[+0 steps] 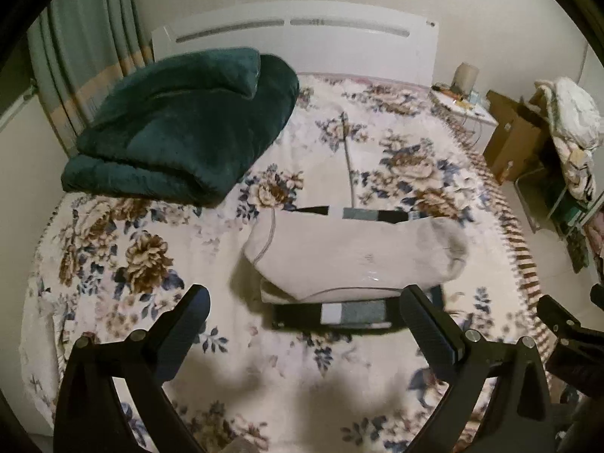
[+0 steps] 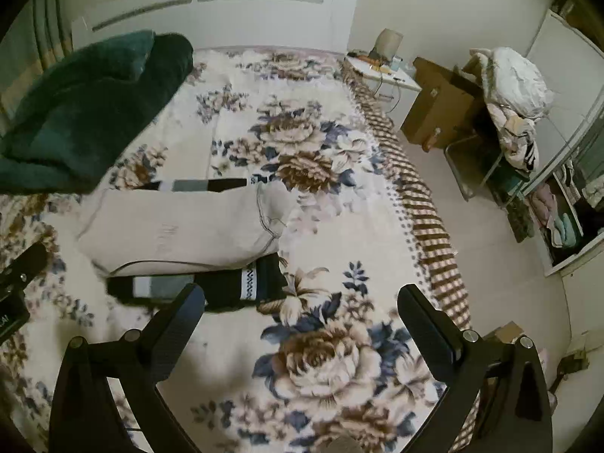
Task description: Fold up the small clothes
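Lying left-to-right across the floral bedspread point(image 1: 158, 226), the white sock point(image 1: 351, 253) atop a black striped sock point(image 1: 339, 313) is faced squarely by the wide-spread, empty left gripper point(image 1: 305, 302), nearer than the equally spread, empty right gripper point(image 2: 302, 302).

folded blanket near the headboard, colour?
Dark teal green blanket; clearest in the left wrist view.

Floral bedspread point(image 1: 158, 256) in cream, brown and blue, covering the bed, with a striped brown fringe point(image 2: 426, 204) along its right edge. 1 folded dark green blanket point(image 1: 181, 124) at the bed's upper left, before a white headboard point(image 1: 302, 37) and beside green curtains point(image 1: 83, 37). White bedside table point(image 2: 389, 75) bearing a lamp point(image 2: 389, 43); next to it a cardboard box point(image 2: 438, 102), then a rack heaped with bedding point(image 2: 517, 90).
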### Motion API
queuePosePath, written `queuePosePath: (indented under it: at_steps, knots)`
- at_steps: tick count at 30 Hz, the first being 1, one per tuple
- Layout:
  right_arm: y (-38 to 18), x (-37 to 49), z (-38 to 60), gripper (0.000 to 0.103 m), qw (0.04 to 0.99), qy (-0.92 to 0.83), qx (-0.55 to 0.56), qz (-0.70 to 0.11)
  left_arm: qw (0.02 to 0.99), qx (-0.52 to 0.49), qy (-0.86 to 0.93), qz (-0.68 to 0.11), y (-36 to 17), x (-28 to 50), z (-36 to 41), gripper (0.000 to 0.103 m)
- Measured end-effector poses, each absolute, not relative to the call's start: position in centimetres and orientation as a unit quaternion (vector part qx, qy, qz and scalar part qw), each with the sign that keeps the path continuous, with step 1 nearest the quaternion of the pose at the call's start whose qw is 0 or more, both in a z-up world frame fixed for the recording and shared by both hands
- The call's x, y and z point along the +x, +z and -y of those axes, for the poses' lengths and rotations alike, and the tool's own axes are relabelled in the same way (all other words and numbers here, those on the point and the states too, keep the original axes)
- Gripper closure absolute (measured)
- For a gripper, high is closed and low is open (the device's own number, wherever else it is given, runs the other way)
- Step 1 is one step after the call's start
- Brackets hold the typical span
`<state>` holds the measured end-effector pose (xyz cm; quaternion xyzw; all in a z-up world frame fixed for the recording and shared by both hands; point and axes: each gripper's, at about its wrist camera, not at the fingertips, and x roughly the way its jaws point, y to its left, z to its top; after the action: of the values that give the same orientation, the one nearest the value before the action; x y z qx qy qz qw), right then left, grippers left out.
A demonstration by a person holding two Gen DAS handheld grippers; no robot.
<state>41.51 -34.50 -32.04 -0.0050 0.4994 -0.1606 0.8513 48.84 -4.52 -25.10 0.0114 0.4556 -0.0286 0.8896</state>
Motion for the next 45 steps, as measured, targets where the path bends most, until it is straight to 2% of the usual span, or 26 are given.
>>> queuePosePath:
  at_steps: [13,22,30,45]
  knots:
    - [-14.1,26.5,31.3,0.000,0.894,-0.159,-0.011,-0.420,0.915,0.005,-0.034,-0.402,-10.8,35.8,4.7,0.000]
    - [-4.3,17.0,29.3,0.000,0.919,-0.155,-0.004,-0.364,0.931,0.013,-0.035,-0.363,-4.1,29.1,4.0,0.000]
    - [0.5,11.5,28.6,0.000,0.927,-0.155,0.005,-0.342,0.937,0.012,-0.037,-0.347,-1.6,25.3,3.7,0.000]
    - [3.1,9.2,28.2,0.000,0.931,-0.149,0.001,-0.334,0.943,0.006,-0.033,-0.332,0.3,23.0,3.7,0.000]
